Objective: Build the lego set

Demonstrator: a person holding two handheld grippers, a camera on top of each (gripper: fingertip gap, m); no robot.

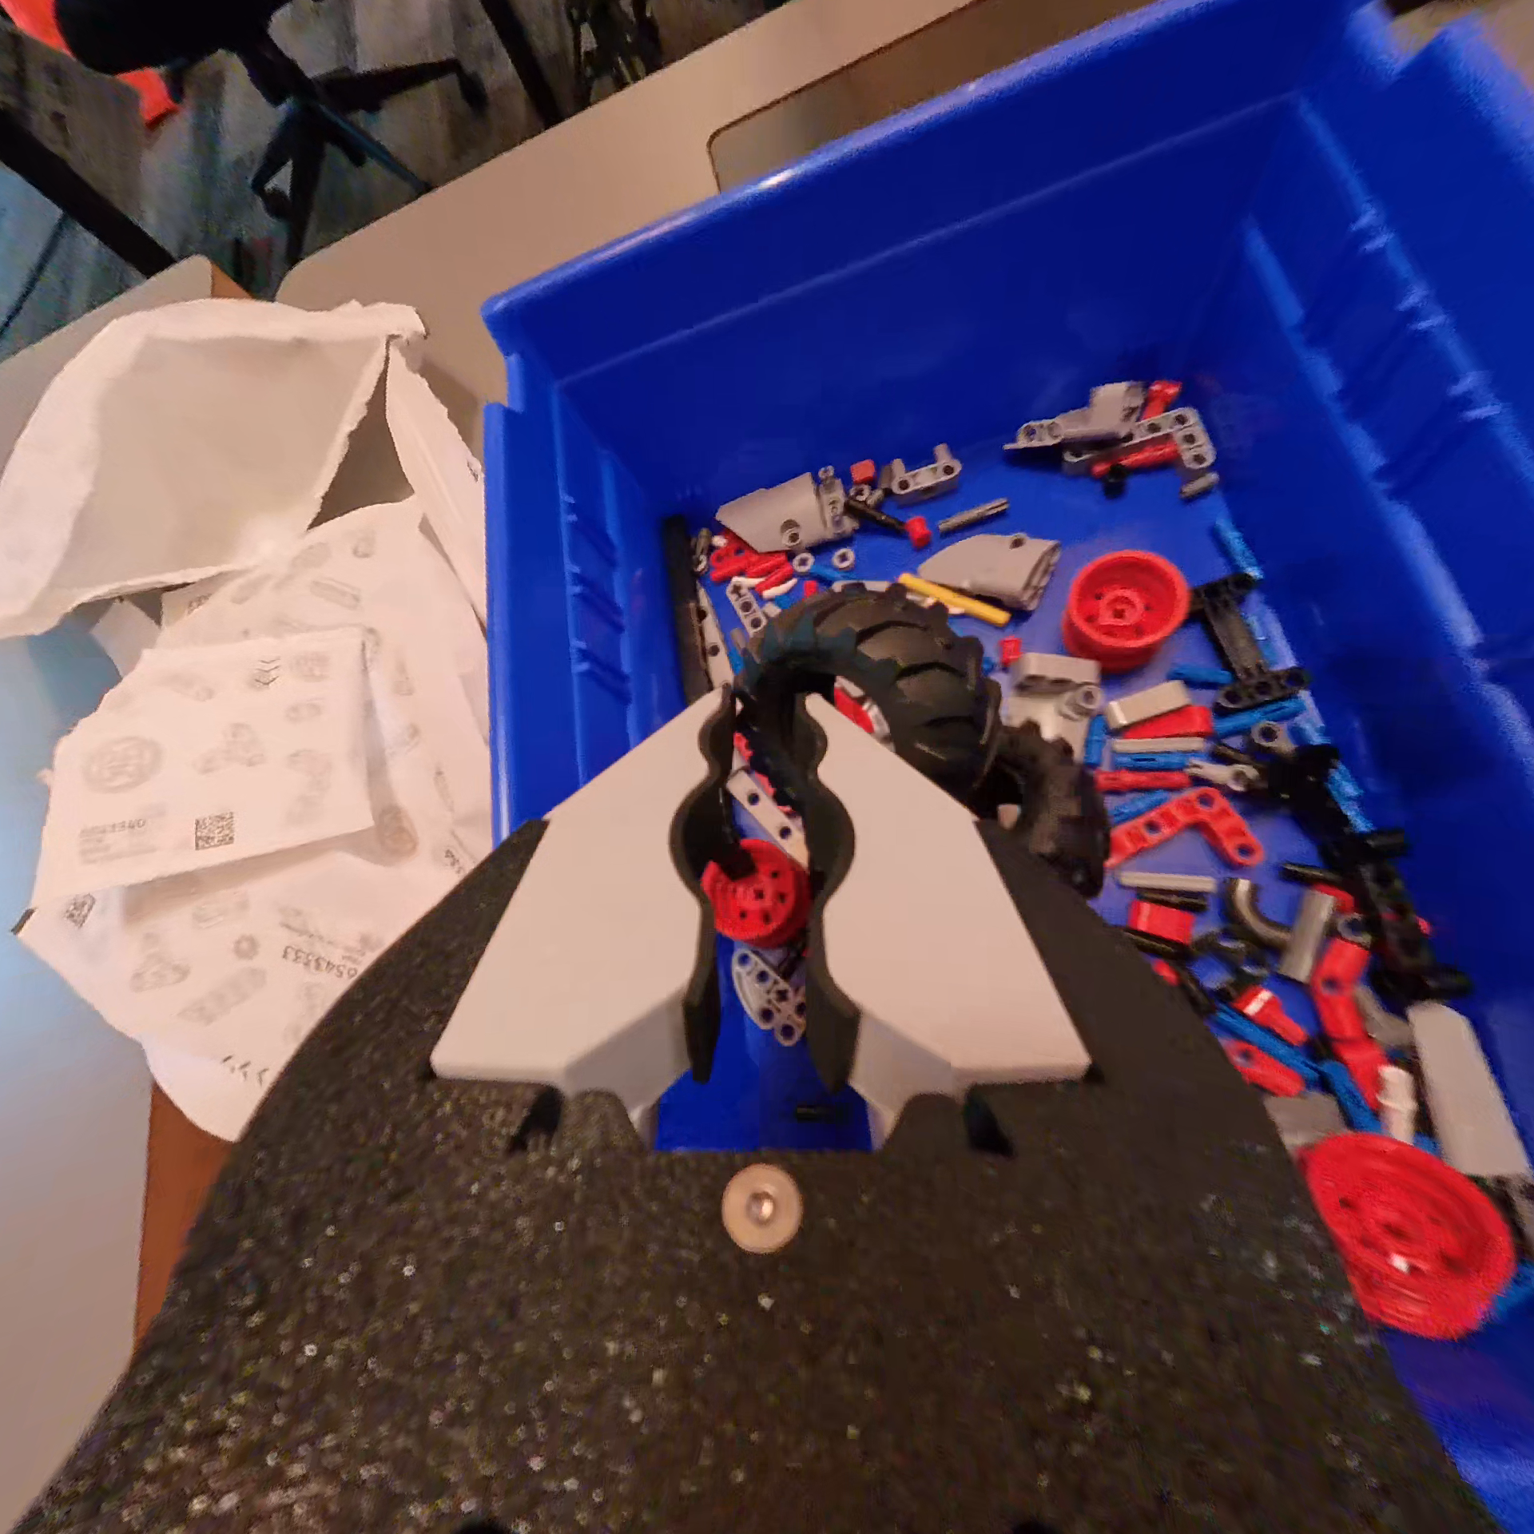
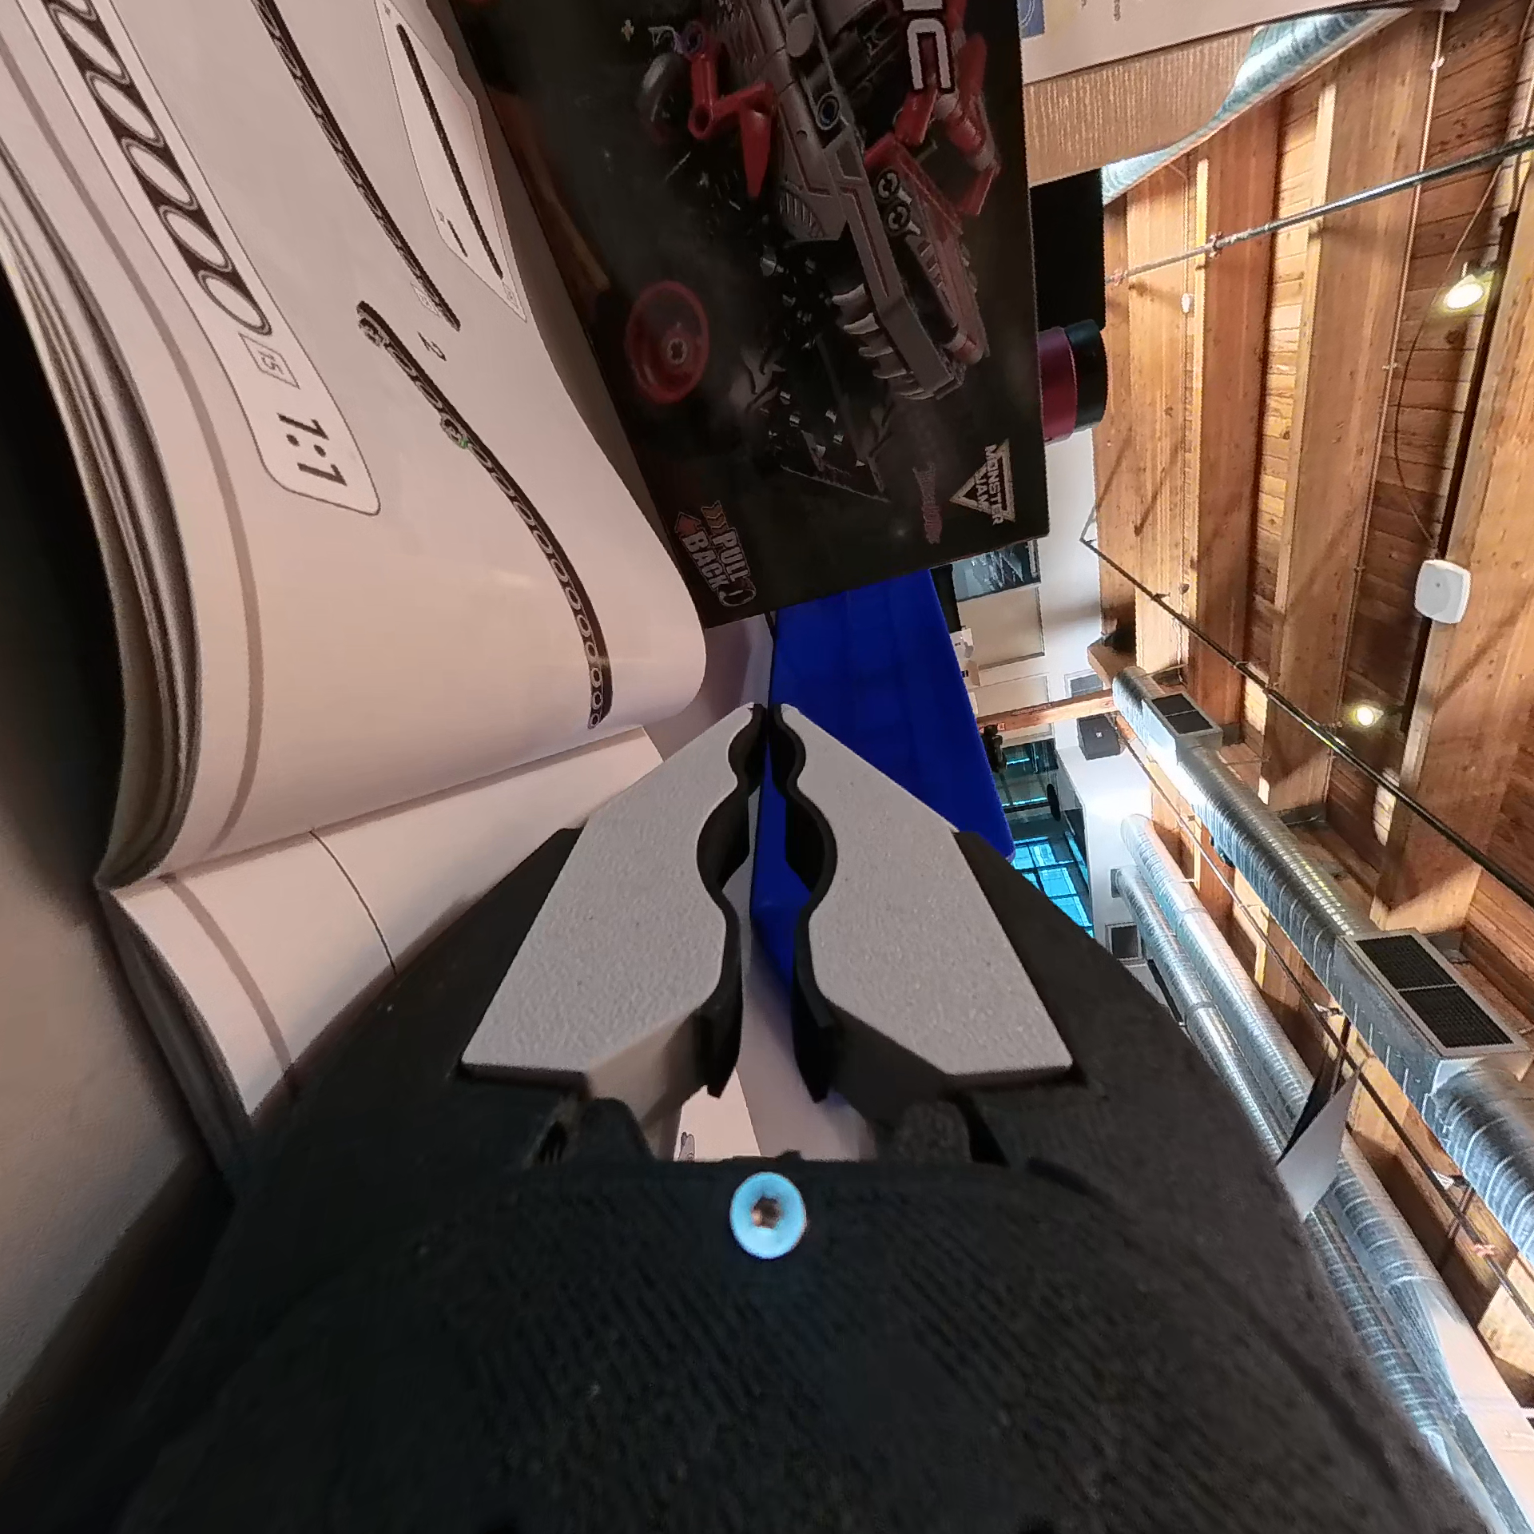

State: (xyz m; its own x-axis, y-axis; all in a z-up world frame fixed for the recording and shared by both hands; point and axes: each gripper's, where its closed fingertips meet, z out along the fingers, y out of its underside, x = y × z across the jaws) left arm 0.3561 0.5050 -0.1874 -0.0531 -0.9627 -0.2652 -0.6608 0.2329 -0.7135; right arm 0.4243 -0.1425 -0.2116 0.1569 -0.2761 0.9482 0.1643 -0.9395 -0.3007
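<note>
Pinching a black tyre (image 1: 776, 664) by its rim, the left gripper (image 1: 768, 705) lifts it above the blue bin (image 1: 913, 274) of loose pieces. The right gripper (image 2: 765, 718), nearly closed and empty, waits beside the open instruction booklet (image 2: 373, 498).

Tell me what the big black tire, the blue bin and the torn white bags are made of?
The black tire looks like soft matte rubber: chunky treads, no shine. The blue bin looks like hard glossy plastic: smooth moulded walls catching light. The torn bags look like thin paper: ragged edges and creases, though I can't be certain.
</note>
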